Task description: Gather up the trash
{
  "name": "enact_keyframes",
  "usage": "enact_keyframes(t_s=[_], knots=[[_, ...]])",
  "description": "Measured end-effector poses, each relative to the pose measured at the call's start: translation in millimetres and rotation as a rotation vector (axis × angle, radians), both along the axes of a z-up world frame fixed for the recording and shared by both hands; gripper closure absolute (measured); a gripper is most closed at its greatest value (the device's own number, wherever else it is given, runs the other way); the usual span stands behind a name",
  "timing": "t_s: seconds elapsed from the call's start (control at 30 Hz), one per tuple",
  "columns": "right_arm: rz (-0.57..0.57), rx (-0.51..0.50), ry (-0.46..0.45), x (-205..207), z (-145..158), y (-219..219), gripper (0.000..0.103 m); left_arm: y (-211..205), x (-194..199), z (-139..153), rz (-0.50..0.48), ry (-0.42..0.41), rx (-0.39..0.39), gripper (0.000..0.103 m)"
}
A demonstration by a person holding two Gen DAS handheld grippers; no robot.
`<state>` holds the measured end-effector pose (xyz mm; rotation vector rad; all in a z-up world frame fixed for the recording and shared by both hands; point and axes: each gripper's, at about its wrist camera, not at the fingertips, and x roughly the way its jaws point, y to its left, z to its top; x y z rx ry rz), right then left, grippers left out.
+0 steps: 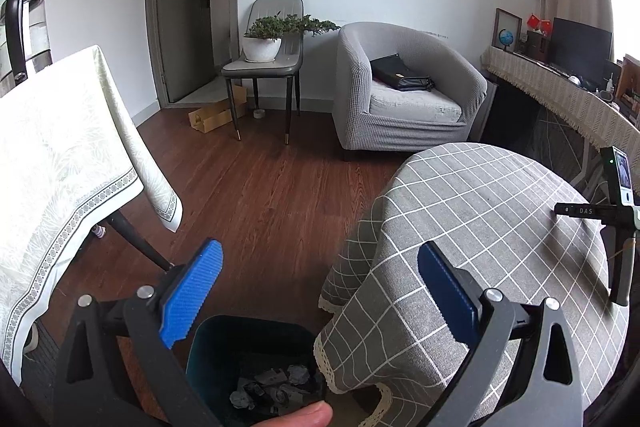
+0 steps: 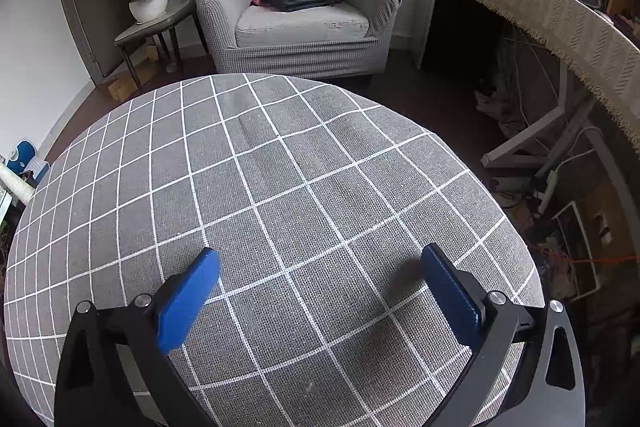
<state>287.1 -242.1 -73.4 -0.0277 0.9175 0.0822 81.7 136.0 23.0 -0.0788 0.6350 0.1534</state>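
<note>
A dark teal trash bin point(image 1: 208, 351) stands on the floor beside the round table with the grey checked cloth point(image 1: 500, 211). Crumpled dark and grey trash point(image 1: 272, 387) lies inside it. My left gripper point(image 1: 320, 267) is open and empty, held above the bin and the table's left edge. My right gripper point(image 2: 320, 267) is open and empty, hovering low over the checked cloth point(image 2: 280, 167); it also shows in the left wrist view point(image 1: 612, 227) at the far right. No trash shows on the cloth.
A table with a cream cloth point(image 1: 60, 167) stands at the left. A grey armchair point(image 1: 400, 99) with a black bag, a chair holding a potted plant point(image 1: 264, 43), a cardboard box point(image 1: 216, 115) and a long desk point(image 2: 560, 19) with cables beneath lie beyond.
</note>
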Motion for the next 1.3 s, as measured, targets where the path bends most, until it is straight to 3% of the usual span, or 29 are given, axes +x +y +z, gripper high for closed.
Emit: enact_keyframes(t_s=[0.27, 0.43, 0.8, 1.1, 1.3], knots=[[0.000, 0.000, 0.000, -0.3, 0.6, 0.2, 0.002, 5.2, -2.4, 12.9, 0.001, -0.035, -0.051, 0.003], [0.000, 0.000, 0.000, -0.1, 0.1, 0.2, 0.002, -14.8, -22.1, 25.9, 0.000, -0.038, -0.041, 0.003], [-0.001, 0.000, 0.000, -0.3, 0.7, 0.3, 0.002, -135.0, -90.8, 43.2, -0.129, -0.024, -0.065, 0.003], [0.000, 0.000, 0.000, -0.3, 0.6, 0.4, 0.002, -240.3, -120.1, 77.5, -0.285, -0.067, -0.113, 0.003], [0.000, 0.000, 0.000, -0.4, 0.9, 0.4, 0.002, -289.5, -128.8, 83.0, -0.367, -0.060, -0.117, 0.003]])
